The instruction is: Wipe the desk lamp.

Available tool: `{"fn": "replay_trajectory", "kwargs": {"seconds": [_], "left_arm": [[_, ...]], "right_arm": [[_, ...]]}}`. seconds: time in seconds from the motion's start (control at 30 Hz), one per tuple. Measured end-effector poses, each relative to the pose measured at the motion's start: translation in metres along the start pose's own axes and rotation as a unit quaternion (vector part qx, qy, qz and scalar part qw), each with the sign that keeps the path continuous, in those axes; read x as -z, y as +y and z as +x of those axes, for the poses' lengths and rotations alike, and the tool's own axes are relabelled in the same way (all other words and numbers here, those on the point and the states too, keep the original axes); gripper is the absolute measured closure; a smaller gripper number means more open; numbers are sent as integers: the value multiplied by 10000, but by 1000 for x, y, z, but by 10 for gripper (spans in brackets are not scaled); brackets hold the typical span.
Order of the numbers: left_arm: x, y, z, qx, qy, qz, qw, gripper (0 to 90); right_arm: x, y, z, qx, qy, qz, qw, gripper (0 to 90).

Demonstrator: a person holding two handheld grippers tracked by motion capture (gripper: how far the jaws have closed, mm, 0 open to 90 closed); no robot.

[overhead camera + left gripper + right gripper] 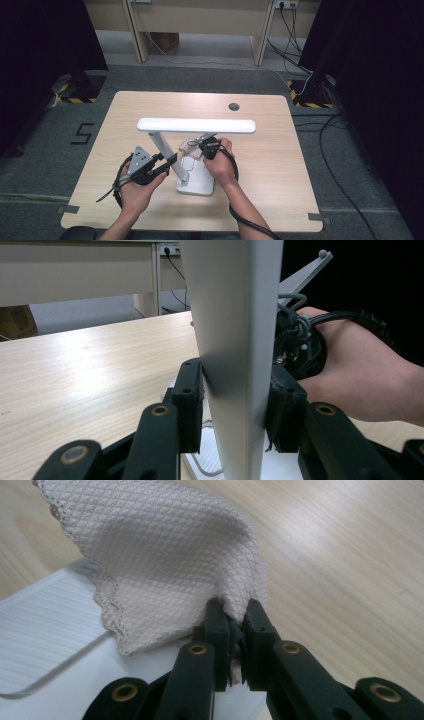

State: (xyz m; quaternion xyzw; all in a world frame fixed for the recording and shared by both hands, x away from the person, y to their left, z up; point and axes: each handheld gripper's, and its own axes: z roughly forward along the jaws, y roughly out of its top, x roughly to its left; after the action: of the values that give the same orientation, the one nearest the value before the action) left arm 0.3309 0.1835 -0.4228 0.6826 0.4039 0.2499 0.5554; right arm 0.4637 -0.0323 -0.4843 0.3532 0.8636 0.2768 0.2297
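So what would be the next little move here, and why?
Probably lower the cloth a touch further onto the lamp's white base and begin wiping. The right gripper is shut on a corner of the cloth, which hangs just over the base, while the left gripper clamps the lamp's arm, steadying it.

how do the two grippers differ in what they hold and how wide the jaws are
The left gripper clamps the white lamp's stiff arm, jaws set well apart; the right gripper pinches a soft white cloth, jaws nearly together, above the lamp's base. Both have black jaws shut on something.
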Motion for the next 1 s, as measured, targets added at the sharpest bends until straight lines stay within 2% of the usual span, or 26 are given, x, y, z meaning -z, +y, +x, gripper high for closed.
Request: {"fn": "replay_trajectory", "kwargs": {"seconds": [0.53, 0.7, 0.83, 0.93, 1.0], "left_arm": [[0, 0, 0, -20, 1, 17, 10000, 636], [0, 0, -1, -15, 0, 27, 10000, 633], [-1, -1, 0, -16, -9, 37, 10000, 634], [-1, -1, 0, 6, -17, 35, 10000, 633], [-1, 0, 0, 12, -26, 46, 10000, 634]], "right_arm": [[9, -24, -23, -162, -251, 203, 9993, 847], [19, -35, -34, -229, -401, 207, 9987, 847], [32, -49, -51, -527, -609, 198, 9966, 845], [40, -59, -66, -741, -805, 199, 9938, 845], [46, -66, -77, -938, -953, 197, 9908, 844]]}}
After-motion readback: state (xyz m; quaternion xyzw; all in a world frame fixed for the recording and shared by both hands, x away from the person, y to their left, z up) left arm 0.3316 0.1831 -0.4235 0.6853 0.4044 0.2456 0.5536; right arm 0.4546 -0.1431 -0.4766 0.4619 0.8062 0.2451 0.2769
